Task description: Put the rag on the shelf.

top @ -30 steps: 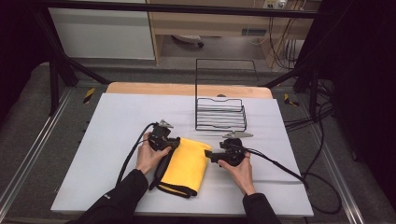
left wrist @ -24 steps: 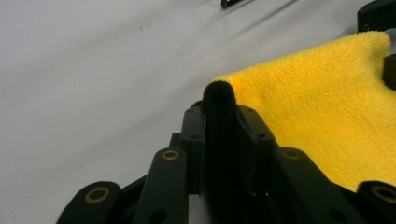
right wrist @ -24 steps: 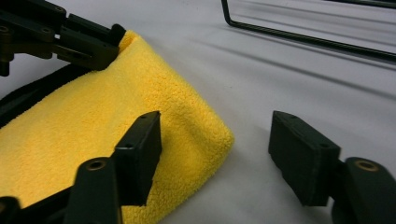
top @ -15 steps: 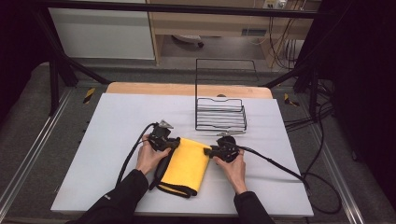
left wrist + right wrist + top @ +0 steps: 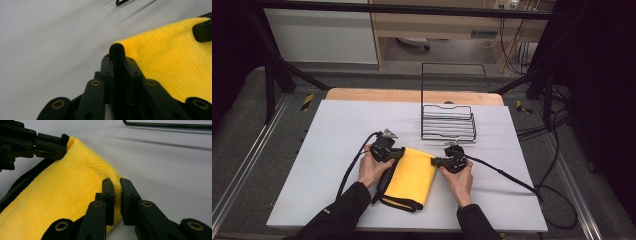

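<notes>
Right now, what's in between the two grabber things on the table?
The yellow towel lies between the left gripper and the right gripper; each pinches a far corner, seen in the high view.

Both forearms in dark sleeves reaching in from the bottom edge, left hand (image 5: pixel 371 169) wrapped around the left tool (image 5: pixel 398 154), jaws pressed together, right hand (image 5: pixel 460 178) behind the right tool (image 5: pixel 435 161), jaws nearly closed, both tools low over the desk (image 5: pixel 337 130), tips facing inward

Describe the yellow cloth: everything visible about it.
The yellow cloth is fluffy towelling with a black edge, folded and lying flat on the white table, in front of the wire basket. The left gripper is shut on its far left corner, and the right gripper pinches its far right corner.
</notes>
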